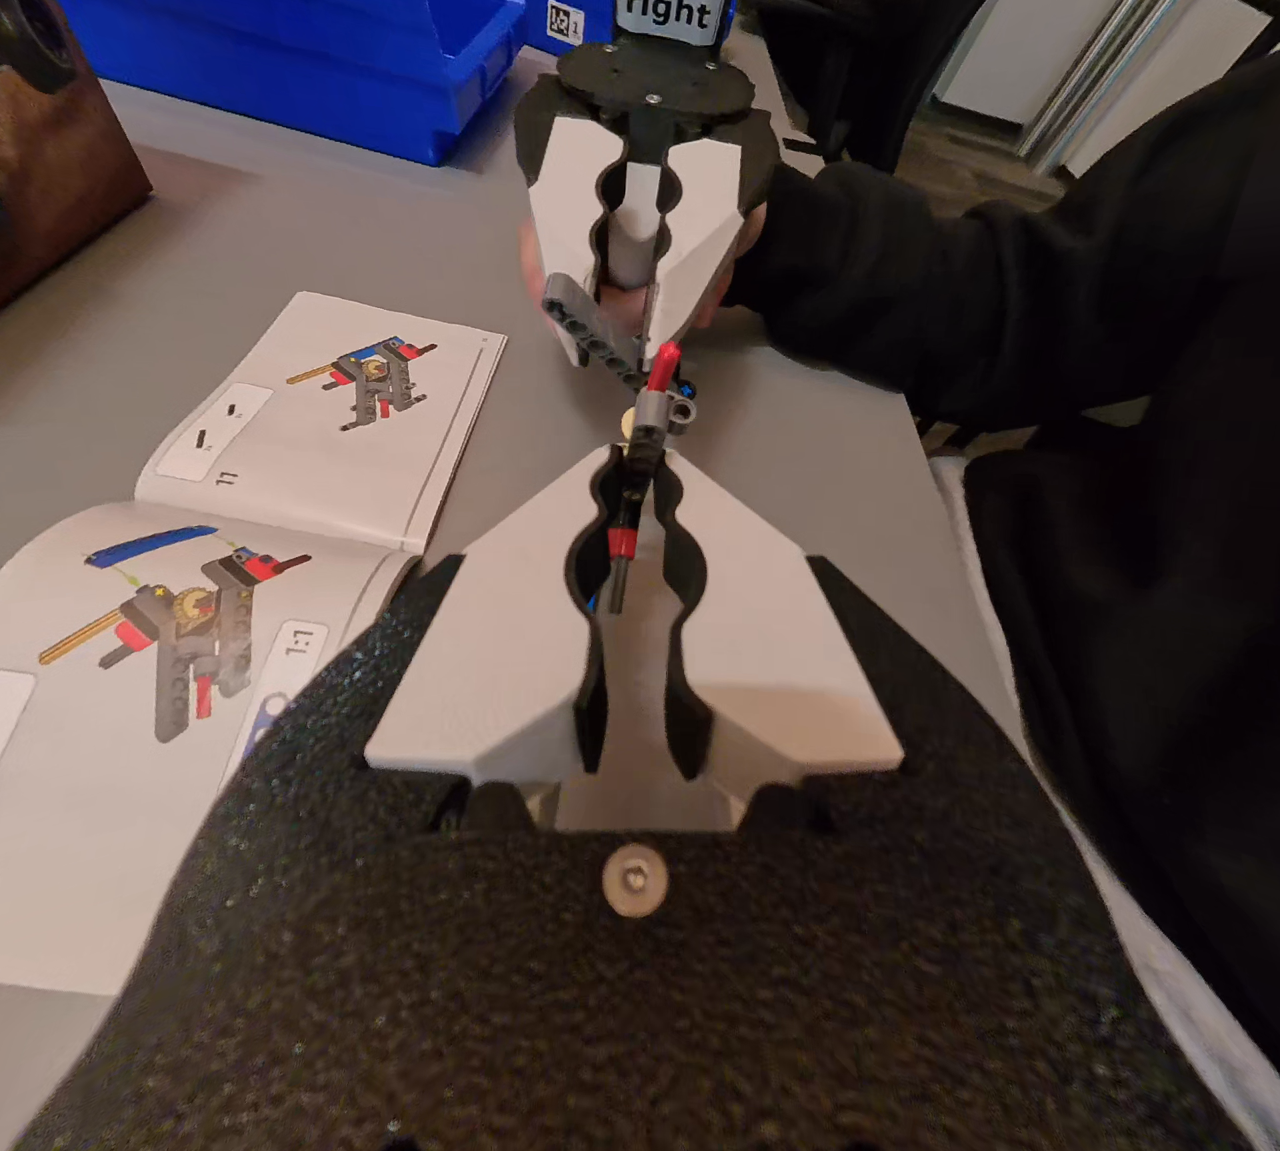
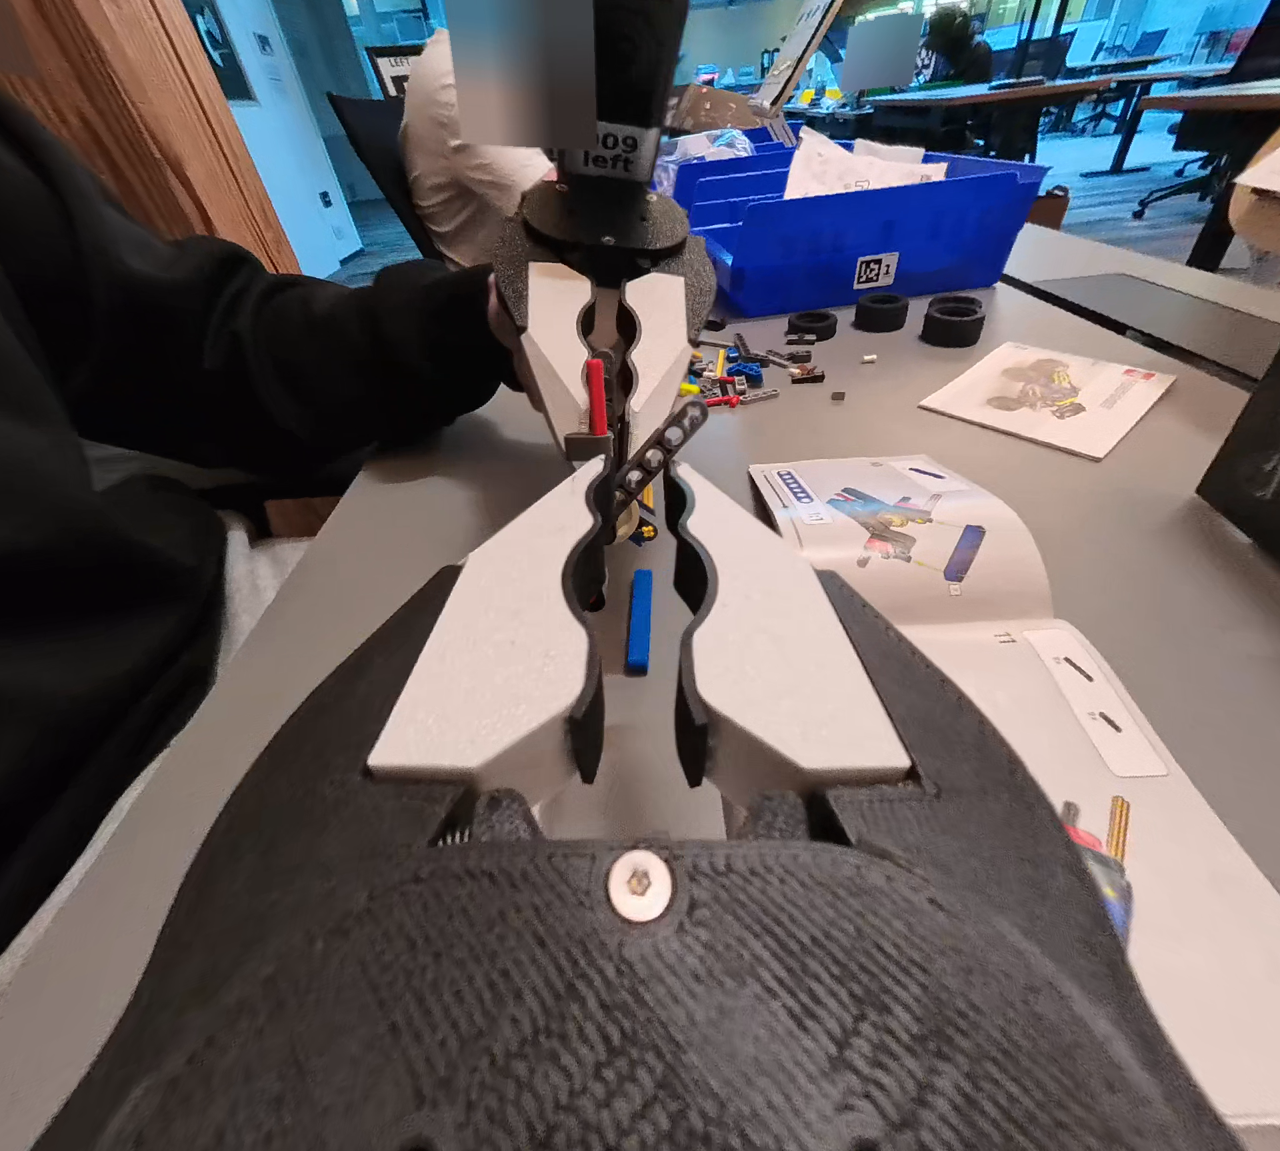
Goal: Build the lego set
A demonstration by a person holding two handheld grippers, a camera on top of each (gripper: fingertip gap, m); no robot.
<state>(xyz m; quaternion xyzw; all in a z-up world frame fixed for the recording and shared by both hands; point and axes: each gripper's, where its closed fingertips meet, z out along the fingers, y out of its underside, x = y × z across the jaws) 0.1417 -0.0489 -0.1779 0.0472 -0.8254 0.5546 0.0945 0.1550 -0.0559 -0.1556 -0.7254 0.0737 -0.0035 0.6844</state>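
Observation:
My left gripper (image 1: 636,453) is shut on a small lego assembly (image 1: 654,408): a black axle with a red bush, a grey connector and a red axle (image 1: 663,366) sticking up. My right gripper (image 1: 618,355) faces it tip to tip and is shut on a grey holed beam (image 1: 589,337). The beam meets the assembly; I cannot tell whether they are joined. In the right wrist view, the right gripper (image 2: 634,463) holds the beam (image 2: 658,453), and the left gripper (image 2: 596,442) holds the red axle (image 2: 594,394) upright. Both are held above the grey table (image 1: 346,231).
An open instruction booklet (image 1: 312,425) lies to the left; it also shows in the right wrist view (image 2: 900,529). A blue beam (image 2: 638,619) lies on the table under my right gripper. Loose parts (image 2: 741,370), black tyres (image 2: 880,311), a second booklet (image 2: 1046,397) and blue bins (image 2: 866,217) sit farther back. My two grippers' fingertips are within a few centimetres of each other.

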